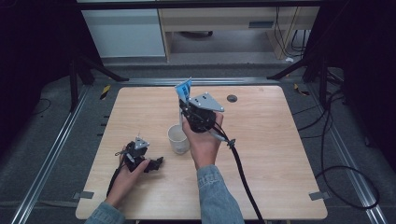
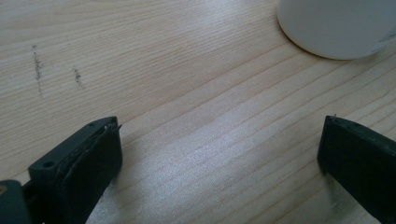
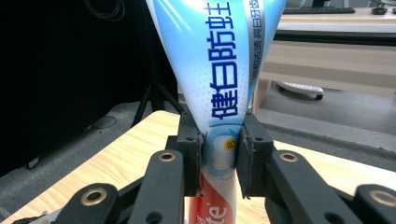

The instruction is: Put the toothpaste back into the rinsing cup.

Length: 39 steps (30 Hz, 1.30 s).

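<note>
Above the table's middle, the right gripper (image 1: pixel 186 108) clamps a blue-and-white toothpaste tube (image 3: pixel 219 74) upright, lifted but not yet lowered into the white cup (image 1: pixel 178 138) just near-left of it. Nearer left, the left gripper (image 1: pixel 156 163) rests wide open, empty, beside the cup.

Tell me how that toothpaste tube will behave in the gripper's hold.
The toothpaste tube probably gives under pressure: the right gripper pinches its narrow part. Its glossy skin may slip. Held upright, its wide flat end on top, it could sag or lean.
</note>
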Each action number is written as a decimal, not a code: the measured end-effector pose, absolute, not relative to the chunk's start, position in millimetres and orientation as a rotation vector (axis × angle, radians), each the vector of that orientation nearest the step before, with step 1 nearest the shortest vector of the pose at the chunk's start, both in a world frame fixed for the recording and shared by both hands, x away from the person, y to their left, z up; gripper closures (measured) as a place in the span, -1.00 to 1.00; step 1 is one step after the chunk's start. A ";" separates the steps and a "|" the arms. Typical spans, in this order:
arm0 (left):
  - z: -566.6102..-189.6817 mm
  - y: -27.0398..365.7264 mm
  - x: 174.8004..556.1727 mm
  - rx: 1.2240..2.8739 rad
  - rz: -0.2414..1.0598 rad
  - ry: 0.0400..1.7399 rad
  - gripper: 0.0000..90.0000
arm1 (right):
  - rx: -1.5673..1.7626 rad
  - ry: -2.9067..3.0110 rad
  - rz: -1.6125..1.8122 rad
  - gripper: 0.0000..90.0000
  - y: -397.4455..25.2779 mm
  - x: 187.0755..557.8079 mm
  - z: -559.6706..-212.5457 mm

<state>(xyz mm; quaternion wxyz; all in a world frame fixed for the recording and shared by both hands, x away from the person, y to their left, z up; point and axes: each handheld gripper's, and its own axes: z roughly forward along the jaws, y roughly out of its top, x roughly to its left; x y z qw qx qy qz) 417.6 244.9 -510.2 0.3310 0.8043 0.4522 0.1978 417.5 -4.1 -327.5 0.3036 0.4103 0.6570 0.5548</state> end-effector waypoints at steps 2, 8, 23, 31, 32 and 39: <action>-510.2 244.9 417.5 2.102 0.517 1.182 -1.00 | 1.086 1.743 1.474 0.63 -2.0 417.2 -328.5; -510.4 244.9 417.6 2.100 0.518 1.181 -1.00 | 1.081 1.759 1.466 0.63 5.7 417.0 -336.2; -510.3 245.0 417.6 2.102 0.519 1.180 -1.00 | 1.123 1.768 1.456 0.63 13.6 418.4 -358.9; -510.2 245.1 417.6 2.104 0.518 1.179 -1.00 | 1.125 1.783 1.461 0.63 16.6 420.5 -375.4; -510.2 245.1 417.6 2.104 0.518 1.179 -1.00 | 1.124 1.784 1.458 0.63 16.7 420.7 -376.9; -510.3 244.9 417.5 2.102 0.519 1.180 -1.00 | 1.144 1.786 1.461 0.63 20.0 421.5 -389.6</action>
